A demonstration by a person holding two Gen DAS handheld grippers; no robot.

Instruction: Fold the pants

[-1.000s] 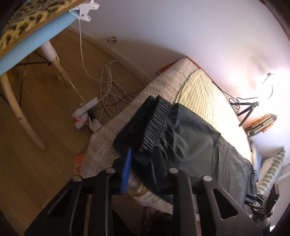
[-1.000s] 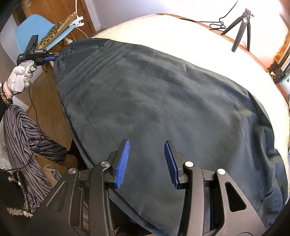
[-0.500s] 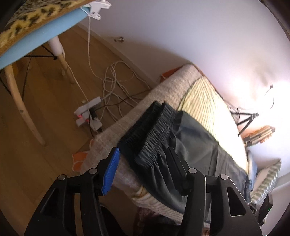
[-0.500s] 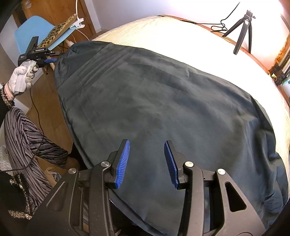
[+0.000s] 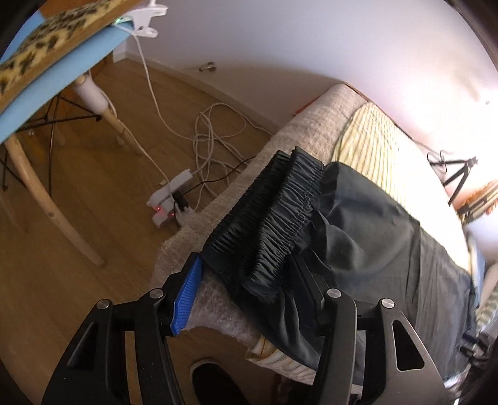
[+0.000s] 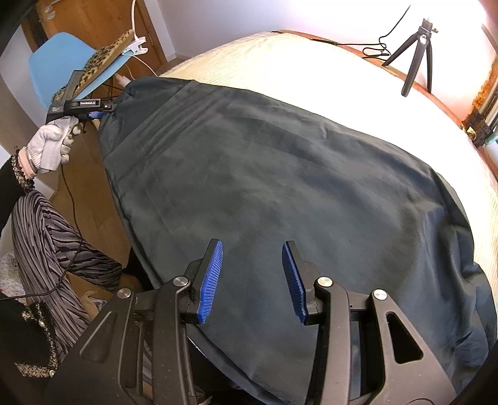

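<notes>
dark pants [image 6: 280,187] are shown spread flat across a bed [image 6: 311,71], the gathered elastic waistband [image 5: 274,215] lying at the bed's corner. the left gripper [image 5: 246,289] is seen with its jaws parted wide, the waistband's near end lying between them; the blue ribbed pad of one finger [image 5: 186,296] is clear of the cloth, while the other finger is partly hidden behind a fold, so contact there cannot be told. nothing is clamped. the right gripper [image 6: 252,280] is held over the leg part of the pants, jaws parted about halfway and nothing between them but the cloth below; whether the tips touch the fabric cannot be told.

ahead and to the left of the left gripper, a white power strip [image 5: 171,202] with red lights and a tangle of white cables [image 5: 211,134] are seen on the wooden floor [image 5: 62,249]. further left, a blue chair [image 5: 46,84] bearing a leopard-print cushion [image 5: 46,40] and a white clip [image 5: 146,18] is shown. directly below the left gripper, a dark shoe [image 5: 214,383] is visible. far ahead and to the right of the right gripper, a small black tripod [image 6: 417,53] is set at the bed's edge. in the right wrist view the gloved left hand [image 6: 49,146] is seen far to the left, gripping the left tool's handle.
</notes>
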